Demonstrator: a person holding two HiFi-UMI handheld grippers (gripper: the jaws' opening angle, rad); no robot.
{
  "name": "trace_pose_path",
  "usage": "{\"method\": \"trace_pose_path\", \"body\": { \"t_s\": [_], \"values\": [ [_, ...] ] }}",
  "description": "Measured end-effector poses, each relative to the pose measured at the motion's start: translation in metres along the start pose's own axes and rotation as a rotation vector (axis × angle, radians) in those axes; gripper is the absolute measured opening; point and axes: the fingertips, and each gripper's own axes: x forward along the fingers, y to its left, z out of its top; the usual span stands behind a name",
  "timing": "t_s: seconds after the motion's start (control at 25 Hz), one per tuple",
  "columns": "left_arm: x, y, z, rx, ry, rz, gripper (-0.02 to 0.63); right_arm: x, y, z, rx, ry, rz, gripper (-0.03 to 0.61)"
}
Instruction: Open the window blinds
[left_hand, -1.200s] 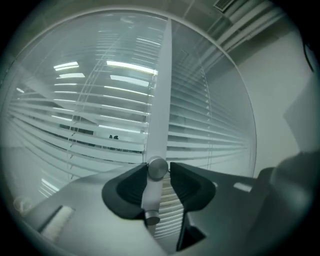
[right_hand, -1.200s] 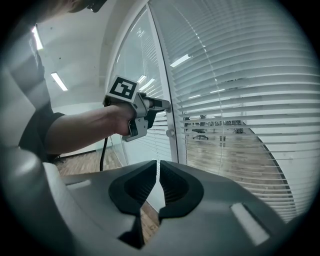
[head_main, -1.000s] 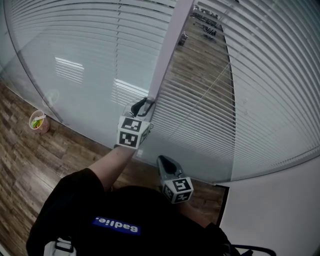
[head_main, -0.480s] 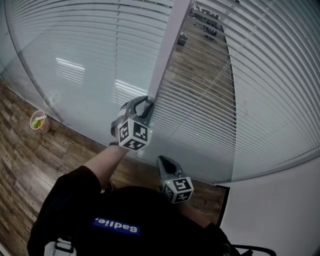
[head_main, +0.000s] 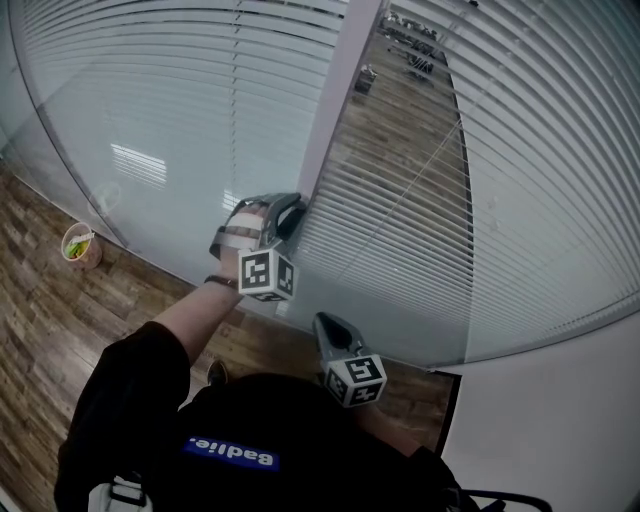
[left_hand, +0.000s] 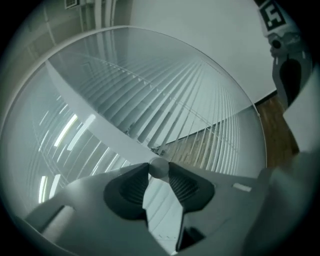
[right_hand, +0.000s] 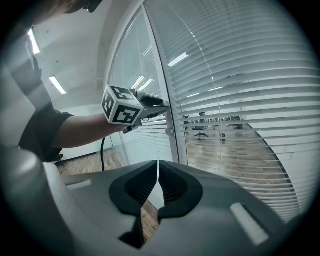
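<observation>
Left gripper (head_main: 293, 206) is clenched on a small round grey knob (left_hand: 159, 168). The knob sits right at the pad tips and touches both. It is mounted on a pale grey upright frame post (head_main: 336, 100) between two glass panes. The gripper is rolled, with its marker cube facing down toward the person. In the right gripper view, the left gripper (right_hand: 162, 106) is at the post, with a bare forearm and black sleeve (right_hand: 47, 132) behind it.

White slatted window blinds (head_main: 530, 170) cover the pane right of the post. The slats are partly tilted, and brown wood-plank floor and office chairs (right_hand: 201, 131) show through the gaps. The blinds on the left pane (head_main: 150, 80) read as mostly flat and pale, with light reflections on the glass.

Right gripper (head_main: 326, 322) is lower and close to the person's body, well apart from the knob. It points at the bottom of the right pane. Its jaws are closed to a thin slit with nothing between them.

A paper cup (head_main: 77, 243) stands on the wood floor (head_main: 50, 320) by the bottom edge of the left pane. A white wall (head_main: 545, 420) is at the lower right. Nothing blocks the knob.
</observation>
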Motion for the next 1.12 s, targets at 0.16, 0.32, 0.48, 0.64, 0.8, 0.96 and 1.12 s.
{"method": "trace_pose_path", "body": {
  "t_s": [0.16, 0.32, 0.48, 0.64, 0.8, 0.96, 1.12],
  "values": [
    [0.000, -0.001, 0.001, 0.128, 0.002, -0.006, 0.124, 0.001, 0.002, 0.001, 0.008, -0.005, 0.001, 0.012],
    [0.000, -0.003, 0.001, 0.227, 0.005, -0.015, 0.124, 0.003, 0.006, 0.001, 0.012, -0.007, 0.004, 0.012],
    [-0.001, -0.005, 0.000, 0.328, 0.006, -0.026, 0.124, 0.005, 0.010, 0.002, 0.011, -0.008, 0.006, 0.012],
    [0.000, -0.005, 0.000, 0.425, -0.002, -0.032, 0.123, 0.008, 0.012, 0.002, 0.016, -0.010, 0.005, 0.012],
    [-0.001, -0.004, 0.002, 0.493, -0.003, -0.032, 0.123, 0.010, 0.015, 0.003, 0.010, -0.011, 0.005, 0.012],
    [-0.001, -0.002, 0.002, 0.516, -0.005, -0.031, 0.123, 0.012, 0.020, 0.005, 0.001, -0.011, 0.010, 0.012],
    [-0.006, -0.006, 0.004, 0.410, -0.024, -0.040, 0.154, 0.014, 0.023, 0.001, 0.000, -0.013, 0.014, 0.022]
  ]
}}
